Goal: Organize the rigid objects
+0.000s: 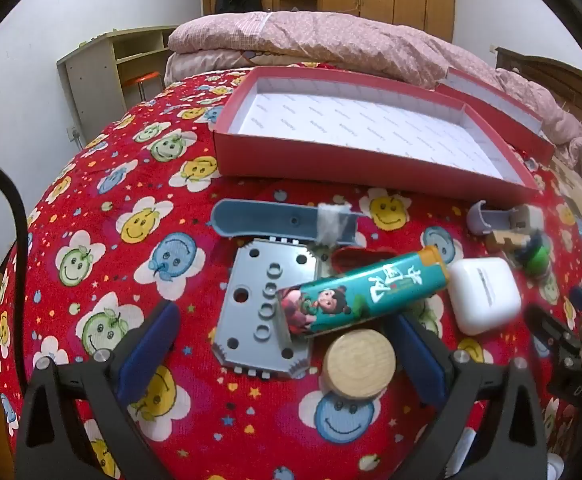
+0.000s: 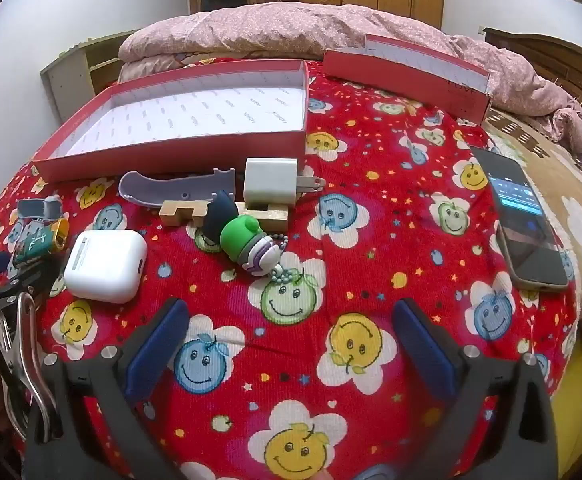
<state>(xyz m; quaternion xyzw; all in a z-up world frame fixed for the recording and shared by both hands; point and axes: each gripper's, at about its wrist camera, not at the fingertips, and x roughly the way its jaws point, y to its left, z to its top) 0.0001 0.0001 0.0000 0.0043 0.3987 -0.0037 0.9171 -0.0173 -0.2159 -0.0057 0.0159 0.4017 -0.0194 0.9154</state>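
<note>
My left gripper (image 1: 287,344) is open, low over a grey studded plate (image 1: 259,304), a teal lighter (image 1: 363,292) and a round wooden lid (image 1: 359,364), which lie between its fingers. A white earbud case (image 1: 483,296) lies to the right, a blue-grey plastic piece (image 1: 283,220) behind. The empty red box (image 1: 371,160) stands beyond. My right gripper (image 2: 291,340) is open and empty over bare cloth. Ahead of it are the earbud case (image 2: 105,266), a green figure keychain (image 2: 251,244), a wooden block (image 2: 179,212), a white charger (image 2: 273,186) and the red box (image 2: 171,152).
Everything lies on a red smiley-flower cloth (image 2: 371,240) on a bed. A phone (image 2: 527,220) lies at the right edge. The box lid (image 2: 407,76) stands behind, by a pink quilt (image 2: 291,28). A metal clip (image 2: 23,344) shows at the left.
</note>
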